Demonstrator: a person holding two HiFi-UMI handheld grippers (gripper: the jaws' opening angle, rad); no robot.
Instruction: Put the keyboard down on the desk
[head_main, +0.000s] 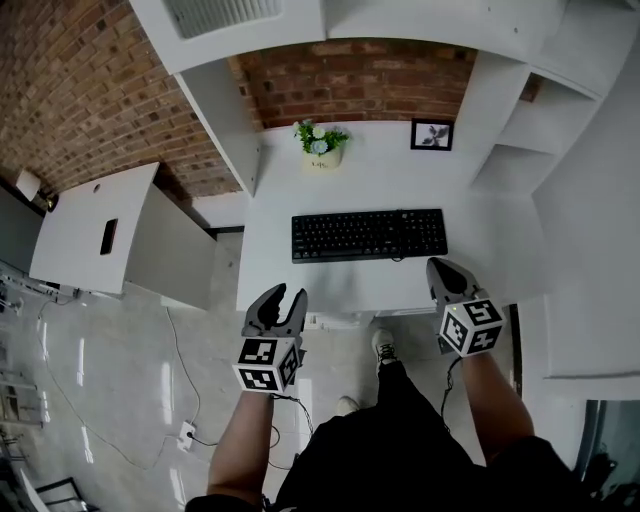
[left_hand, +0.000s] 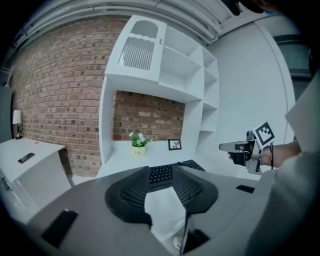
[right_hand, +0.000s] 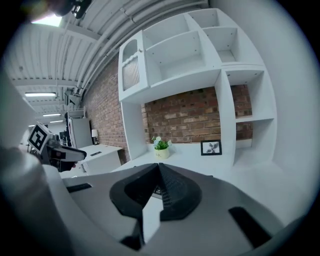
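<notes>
The keyboard (head_main: 369, 235) is seen lying flat on the white counter (head_main: 290, 195), parallel to its front edge. It is judged light, stiff and long, with smooth plastic edges, so it is best taken at both short ends and kept level. The left gripper (head_main: 284, 298) is held short of the counter with its jaws narrowly parted and empty. The right gripper (head_main: 446, 270) is held likewise, its jaws pressed together on nothing.

Small white pot of green-and-white flowers (head_main: 321, 143) well ahead of left claw (head_main: 287, 294); black-framed picture (head_main: 432, 134) well ahead of right claw (head_main: 441, 266); red brick wall (head_main: 360, 80) behind both.
</notes>
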